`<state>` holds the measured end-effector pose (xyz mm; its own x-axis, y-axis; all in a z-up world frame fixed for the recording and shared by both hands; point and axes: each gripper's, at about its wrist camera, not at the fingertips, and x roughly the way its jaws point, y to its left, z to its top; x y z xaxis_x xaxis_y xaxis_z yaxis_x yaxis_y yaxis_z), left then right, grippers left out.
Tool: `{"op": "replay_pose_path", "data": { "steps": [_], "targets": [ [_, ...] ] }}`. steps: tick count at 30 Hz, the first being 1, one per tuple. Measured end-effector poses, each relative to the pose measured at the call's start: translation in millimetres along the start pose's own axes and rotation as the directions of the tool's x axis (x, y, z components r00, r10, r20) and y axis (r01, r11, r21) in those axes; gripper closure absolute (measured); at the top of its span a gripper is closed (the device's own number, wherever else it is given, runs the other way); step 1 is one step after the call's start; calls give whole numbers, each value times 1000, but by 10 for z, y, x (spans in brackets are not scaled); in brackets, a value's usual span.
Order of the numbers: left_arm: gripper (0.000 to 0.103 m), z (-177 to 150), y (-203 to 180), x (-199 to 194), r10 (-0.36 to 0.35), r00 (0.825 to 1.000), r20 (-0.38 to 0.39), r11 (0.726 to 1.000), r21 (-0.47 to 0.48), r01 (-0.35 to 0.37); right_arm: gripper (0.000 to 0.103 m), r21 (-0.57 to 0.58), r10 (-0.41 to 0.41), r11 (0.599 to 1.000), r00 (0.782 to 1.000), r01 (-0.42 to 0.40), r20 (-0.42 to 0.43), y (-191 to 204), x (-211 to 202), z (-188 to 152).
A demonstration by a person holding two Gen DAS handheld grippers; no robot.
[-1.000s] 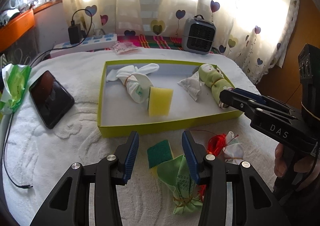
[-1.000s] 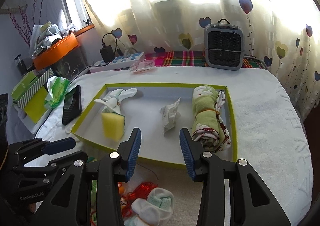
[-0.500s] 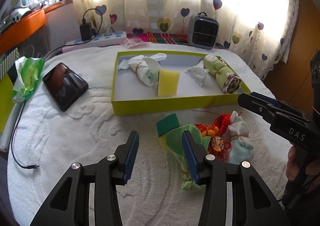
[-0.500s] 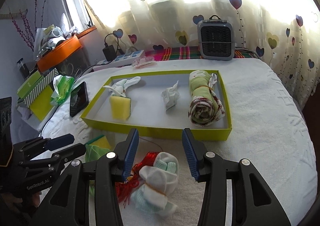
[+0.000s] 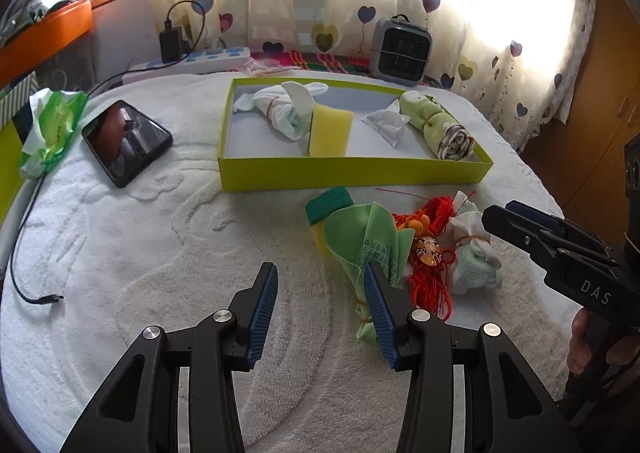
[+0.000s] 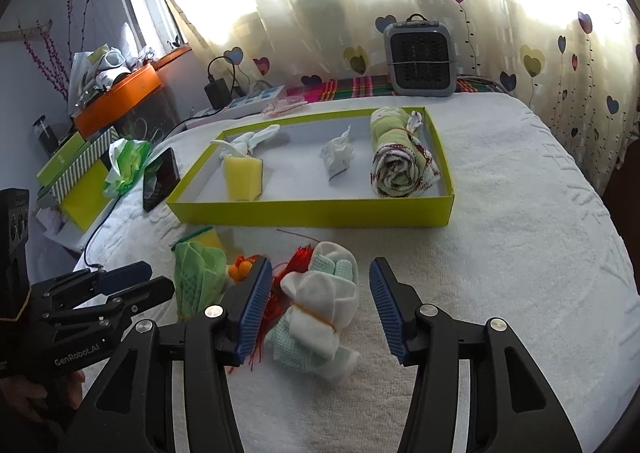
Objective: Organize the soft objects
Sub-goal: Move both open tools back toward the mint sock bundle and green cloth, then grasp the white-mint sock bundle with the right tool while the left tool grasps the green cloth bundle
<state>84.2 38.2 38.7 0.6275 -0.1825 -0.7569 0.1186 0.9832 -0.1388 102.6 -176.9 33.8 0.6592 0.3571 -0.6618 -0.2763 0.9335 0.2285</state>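
Observation:
A lime-green box (image 5: 352, 173) holds a white sock bundle (image 5: 284, 109), a yellow sponge (image 5: 330, 131), a crumpled tissue (image 5: 386, 125) and a rolled green towel (image 5: 440, 125). In front of it lie a green-topped sponge (image 5: 328, 207), a green cloth bundle (image 5: 360, 233), a red tassel ornament (image 5: 430, 253) and a white-and-mint sock bundle (image 6: 320, 297). My right gripper (image 6: 320, 265) hovers over that sock bundle with its jaws opening, and the pads are clear of it. My left gripper (image 5: 320, 273) is open and empty, with the green cloth just beyond its right finger.
On the white towelled surface, a black phone (image 5: 126, 141) and a green tissue packet (image 5: 50, 125) lie at the left, with a loose cable (image 5: 24, 253) near the edge. A grey heater (image 5: 400, 47) and a power strip (image 5: 192, 61) stand behind the box.
Both grippers have drawn back from the box toward the loose pile in front of it. The right jaws have widened, and the sock bundle now lies between them.

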Motion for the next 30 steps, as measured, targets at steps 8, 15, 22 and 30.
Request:
{"op": "replay_pose_path", "data": {
  "steps": [8,15,22,30],
  "targets": [
    [59,-119,94,31,-26,999,-26,999,-34,25,49,-2,-4,1000,1000,4,-12,32,-24,-113],
    [59,-176,175,42,-46,998,-32,997,-58,44,48,3,-29,1000,999,29,-38,45,42,-155],
    [59,-203,200,50,-59,998,-36,996,-64,57,48,14,-33,999,997,34,-68,44,145,-158],
    [59,-214,217,36,-87,996,-30,994,-74,85,48,5,-24,1000,994,24,-103,64,265,-157]
  ]
}}
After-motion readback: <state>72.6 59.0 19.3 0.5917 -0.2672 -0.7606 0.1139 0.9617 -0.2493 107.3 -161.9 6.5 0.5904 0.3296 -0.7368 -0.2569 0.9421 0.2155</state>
